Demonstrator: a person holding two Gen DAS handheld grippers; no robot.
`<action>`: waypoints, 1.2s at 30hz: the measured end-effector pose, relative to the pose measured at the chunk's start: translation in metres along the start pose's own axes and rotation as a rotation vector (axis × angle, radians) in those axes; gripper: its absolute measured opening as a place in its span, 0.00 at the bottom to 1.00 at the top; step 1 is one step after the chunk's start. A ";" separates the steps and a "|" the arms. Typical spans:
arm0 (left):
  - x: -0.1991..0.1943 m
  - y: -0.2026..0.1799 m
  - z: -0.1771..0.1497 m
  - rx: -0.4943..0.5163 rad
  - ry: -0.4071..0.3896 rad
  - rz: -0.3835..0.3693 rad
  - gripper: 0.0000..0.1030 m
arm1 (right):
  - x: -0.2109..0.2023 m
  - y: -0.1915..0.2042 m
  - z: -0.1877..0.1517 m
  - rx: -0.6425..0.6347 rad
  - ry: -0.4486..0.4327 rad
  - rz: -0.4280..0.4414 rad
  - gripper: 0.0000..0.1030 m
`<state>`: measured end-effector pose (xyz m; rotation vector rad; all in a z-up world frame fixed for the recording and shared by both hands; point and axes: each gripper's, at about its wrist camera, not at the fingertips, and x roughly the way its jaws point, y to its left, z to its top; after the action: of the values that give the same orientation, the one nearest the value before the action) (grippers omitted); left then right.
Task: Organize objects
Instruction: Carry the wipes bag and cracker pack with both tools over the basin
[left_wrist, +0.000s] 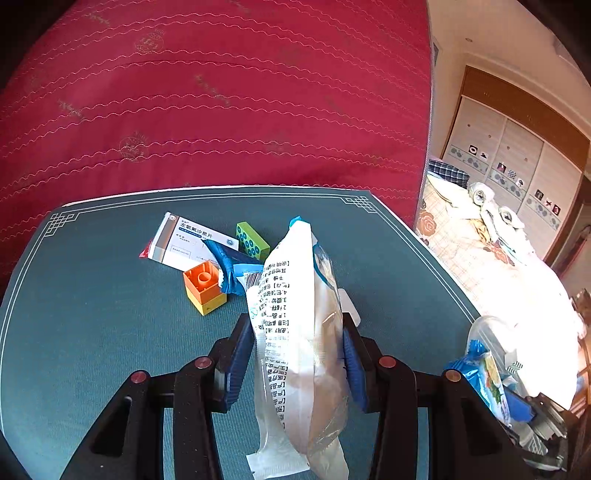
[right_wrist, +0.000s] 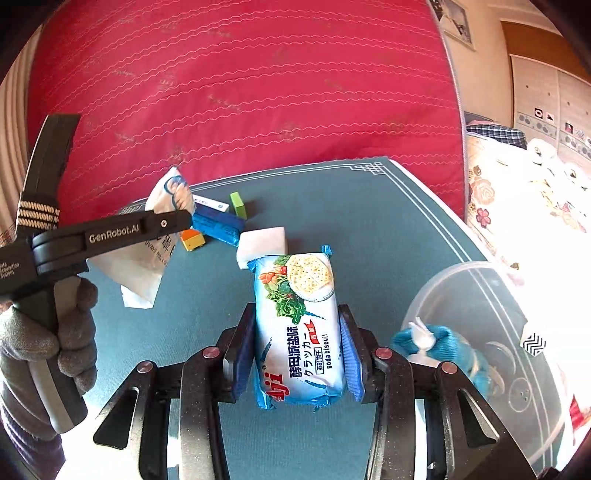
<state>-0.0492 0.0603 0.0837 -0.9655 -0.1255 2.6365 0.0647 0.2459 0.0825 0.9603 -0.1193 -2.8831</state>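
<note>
Blue soda-biscuit packet (right_wrist: 301, 328), lengthwise in the clamped right gripper (right_wrist: 301, 354), sits left of the clear plastic tub (right_wrist: 461, 280); left gripper (left_wrist: 295, 354) clamps a white printed pouch (left_wrist: 291, 332).

The left gripper (left_wrist: 299, 354) pinched a clear printed pouch (left_wrist: 295, 332) between its blue pads, gripped by a grey-gloved hand (right_wrist: 55, 343) — while the right gripper (right_wrist: 299, 350) clamped a soda-biscuit packet (right_wrist: 299, 328), both angled downward.

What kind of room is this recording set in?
Most likely a home bedroom: a red quilt fills the background, a bed with floral sheets and piled bedding stands to the right, and a wardrobe lines the far wall.
</note>
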 end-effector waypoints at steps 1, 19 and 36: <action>0.000 -0.004 -0.001 0.009 0.003 -0.005 0.47 | -0.004 -0.006 0.001 0.011 -0.010 -0.013 0.41; -0.003 -0.070 -0.018 0.163 0.020 -0.082 0.47 | -0.051 -0.122 -0.033 0.181 0.022 -0.177 0.41; -0.012 -0.090 -0.026 0.192 0.019 -0.102 0.47 | -0.009 -0.107 -0.034 0.143 0.084 -0.074 0.41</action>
<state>0.0008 0.1403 0.0880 -0.8946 0.0801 2.4920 0.0850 0.3514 0.0496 1.1318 -0.2934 -2.9286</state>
